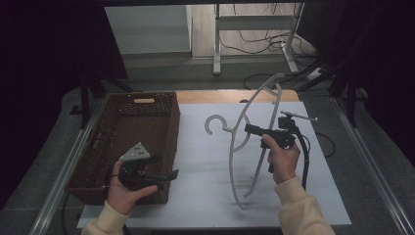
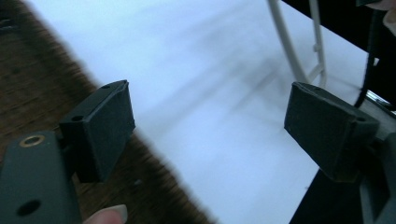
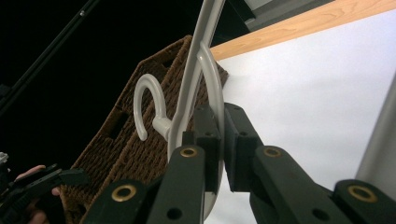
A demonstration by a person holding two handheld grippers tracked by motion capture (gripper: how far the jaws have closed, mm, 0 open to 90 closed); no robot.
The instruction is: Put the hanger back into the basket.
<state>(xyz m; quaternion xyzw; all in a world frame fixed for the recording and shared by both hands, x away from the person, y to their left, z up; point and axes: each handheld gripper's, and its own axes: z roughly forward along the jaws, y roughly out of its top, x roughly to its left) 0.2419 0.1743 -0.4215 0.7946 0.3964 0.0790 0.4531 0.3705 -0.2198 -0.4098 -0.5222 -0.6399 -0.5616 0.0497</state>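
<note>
Here, a dark brown woven wicker basket [image 1: 128, 142] stands on the left part of the table, partly on the white sheet [image 1: 205, 166] that covers the tabletop. Its inside is dark in the high view, and I cannot tell if anything lies in it.

The person's left hand [image 1: 122, 188] comes in from the bottom and holds the left gripper [image 1: 169, 176] low, at the near right corner of the basket, pointing to the right. In the left gripper view its two black jaws stand wide apart with nothing between them; the white sheet and the edge of the basket are below them.

The right hand [image 1: 281, 159] is raised above the middle-right of the sheet and holds the right gripper [image 1: 248, 129] pointing to the left. Its jaws are closed on the pale grey plastic clothes hanger [image 1: 240, 142], on the curved bar close under the hook, as the right gripper view [image 3: 219, 140] shows well. The hanger hangs lifted and tilted: its hook [image 1: 214, 123] points toward the basket, one end rises toward the far wooden edge of the table [image 1: 205, 96], and the other end is low, near the sheet at the front. The hanger is well apart from the left gripper.
</note>
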